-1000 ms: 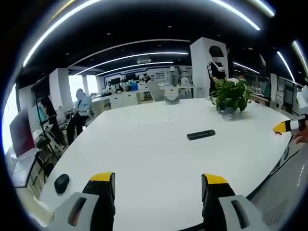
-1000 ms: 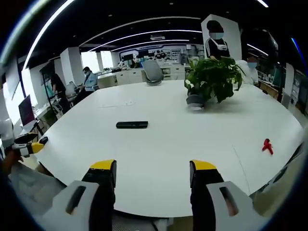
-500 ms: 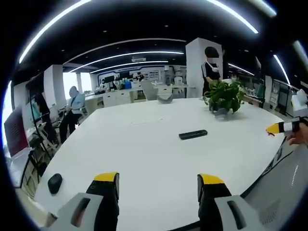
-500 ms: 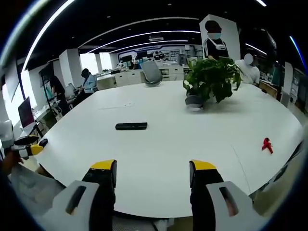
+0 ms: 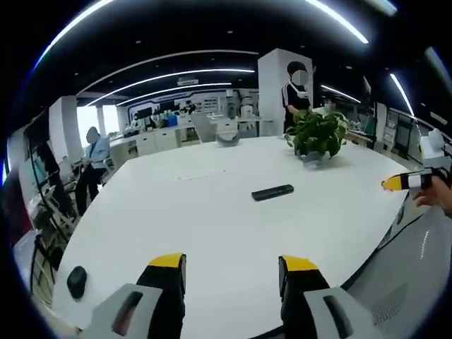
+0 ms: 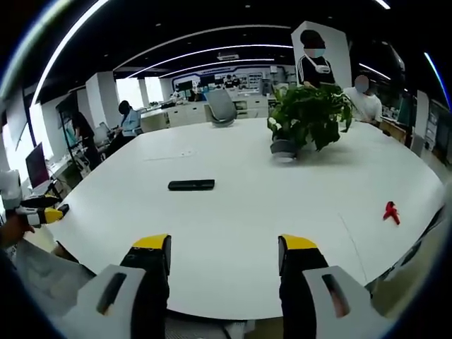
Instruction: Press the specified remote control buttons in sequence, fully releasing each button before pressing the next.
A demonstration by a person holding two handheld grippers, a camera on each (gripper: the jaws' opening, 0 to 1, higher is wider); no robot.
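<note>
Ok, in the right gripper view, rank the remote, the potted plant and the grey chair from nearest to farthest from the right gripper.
1. The black remote control, lying flat on the white table, ahead and left of the right gripper.
2. The potted plant, farther back on the table, to the right.
3. The grey chair, beyond the table's far edge, near centre.

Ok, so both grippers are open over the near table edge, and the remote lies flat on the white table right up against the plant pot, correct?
Not quite. The remote lies flat on the white table, but well apart from the plant pot, with bare tabletop between them, as the right gripper view shows. The left gripper and right gripper are open.
</note>
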